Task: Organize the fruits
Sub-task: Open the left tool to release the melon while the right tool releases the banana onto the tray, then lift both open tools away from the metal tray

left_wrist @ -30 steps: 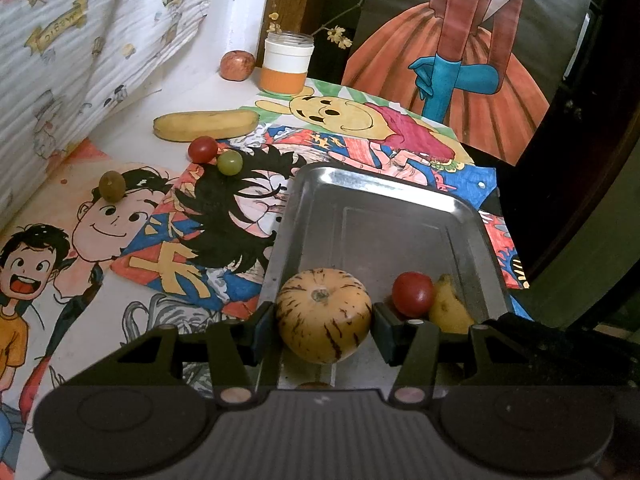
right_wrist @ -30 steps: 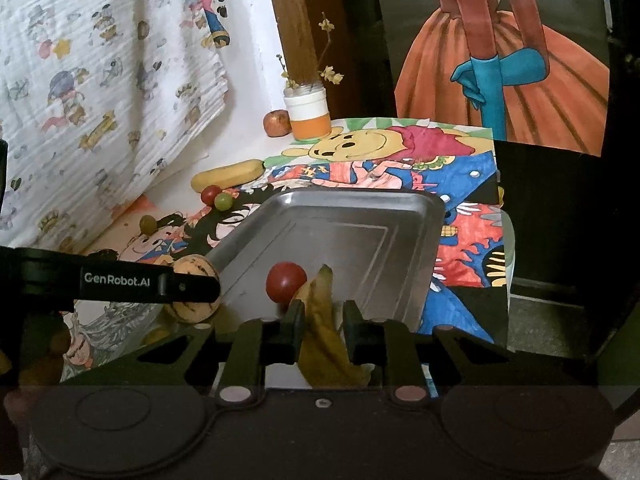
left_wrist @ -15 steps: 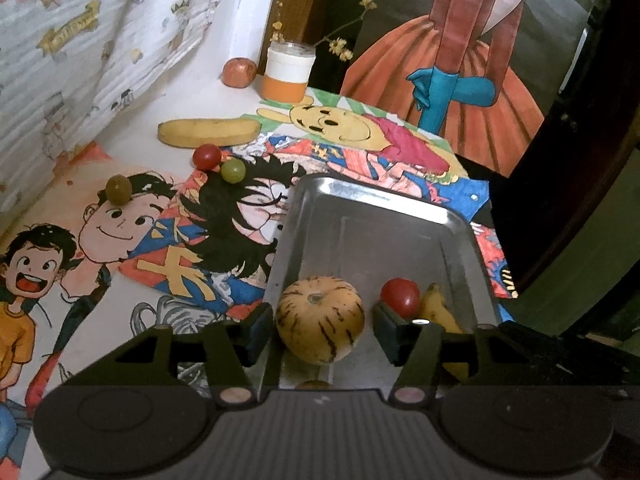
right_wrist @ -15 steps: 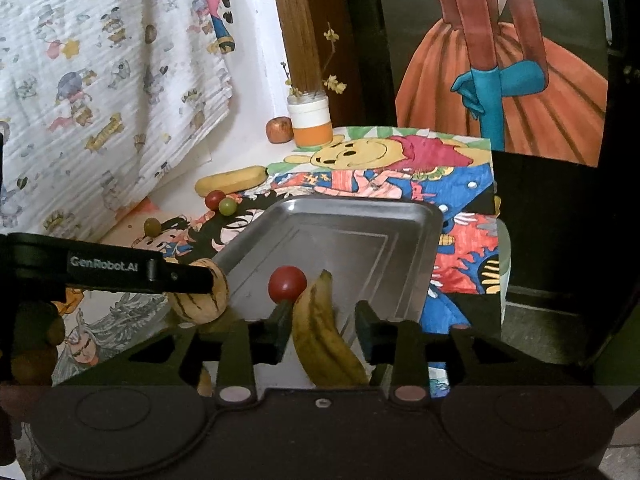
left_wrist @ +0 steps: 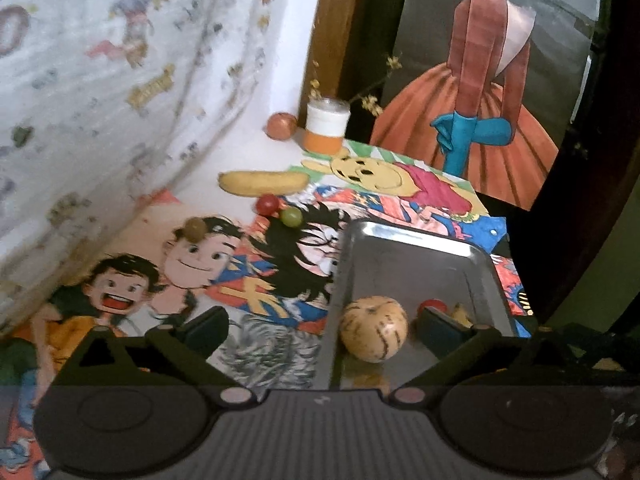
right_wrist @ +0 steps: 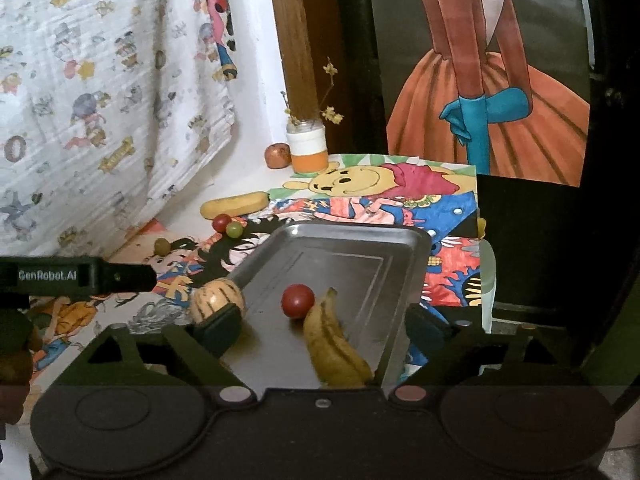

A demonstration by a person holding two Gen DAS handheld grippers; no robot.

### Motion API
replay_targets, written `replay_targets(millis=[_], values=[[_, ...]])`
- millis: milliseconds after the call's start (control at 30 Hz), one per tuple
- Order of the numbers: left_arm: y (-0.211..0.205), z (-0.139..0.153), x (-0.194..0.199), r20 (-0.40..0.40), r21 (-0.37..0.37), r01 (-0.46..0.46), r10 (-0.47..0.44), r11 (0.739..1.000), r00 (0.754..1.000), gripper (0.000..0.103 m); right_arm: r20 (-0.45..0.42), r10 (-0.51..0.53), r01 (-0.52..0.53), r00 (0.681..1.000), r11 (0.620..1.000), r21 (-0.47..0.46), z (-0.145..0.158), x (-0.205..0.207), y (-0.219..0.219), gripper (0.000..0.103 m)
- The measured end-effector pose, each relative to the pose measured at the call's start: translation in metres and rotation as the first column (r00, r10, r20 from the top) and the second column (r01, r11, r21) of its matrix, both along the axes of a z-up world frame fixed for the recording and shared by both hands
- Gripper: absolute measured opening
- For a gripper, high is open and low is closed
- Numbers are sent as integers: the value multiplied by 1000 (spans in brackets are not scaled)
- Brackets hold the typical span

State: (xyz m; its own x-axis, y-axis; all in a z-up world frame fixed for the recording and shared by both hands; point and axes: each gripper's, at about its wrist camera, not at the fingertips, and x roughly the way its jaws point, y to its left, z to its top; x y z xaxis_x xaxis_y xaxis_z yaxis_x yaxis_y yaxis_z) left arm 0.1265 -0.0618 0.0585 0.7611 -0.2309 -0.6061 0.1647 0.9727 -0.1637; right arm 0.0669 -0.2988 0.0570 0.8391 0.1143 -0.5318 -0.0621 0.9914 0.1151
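Left wrist view: the left tongs (left_wrist: 324,326) had just been opening and stood spread, the round striped yellow melon (left_wrist: 373,329) lying free between them inside the shallow metal tray (left_wrist: 416,240).

Right wrist view: the right tongs (right_wrist: 320,326), also just opening, stood spread around the spotted yellow banana (right_wrist: 334,346), which lay in that tray beside a red tomato (right_wrist: 297,300).

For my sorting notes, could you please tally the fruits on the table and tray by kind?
Bananas: 2, one in the tray, one on the table
Striped melon: 1
Red tomatoes: 2, tray, table
Green grapes: 2
Reddish round fruit by the jar: 1
Total: 8
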Motion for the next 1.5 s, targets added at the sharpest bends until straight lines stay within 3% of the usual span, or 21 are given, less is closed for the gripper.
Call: replay_targets(millis=[167,467,833,1133,1333,1500], values=[[17,2,-20,14,43,-10,10,999,1000,103,4,43,-43,999,999,21,10,-18,8,102],[52,-10,-57,-12,106,-15,16,994,1000,103,-53,151,-155,987,985,-74,11,-49,40,102],[80,-22,-73,-62,158,-56,67,986,996,103,-186,218,-245,958,960,-137,-16,-57,62,102],[94,-14,-69,-49,174,-101,112,980,993,103,-158,239,-260,958,957,-129,-8,-52,60,102],[102,-2,-63,-14,184,-133,138,974,990,103,-46,204,-207,978,975,-85,13,-49,47,102],[107,14,-55,33,167,-156,153,973,988,103,62,191,-186,980,979,-80,47,-40,39,102]])
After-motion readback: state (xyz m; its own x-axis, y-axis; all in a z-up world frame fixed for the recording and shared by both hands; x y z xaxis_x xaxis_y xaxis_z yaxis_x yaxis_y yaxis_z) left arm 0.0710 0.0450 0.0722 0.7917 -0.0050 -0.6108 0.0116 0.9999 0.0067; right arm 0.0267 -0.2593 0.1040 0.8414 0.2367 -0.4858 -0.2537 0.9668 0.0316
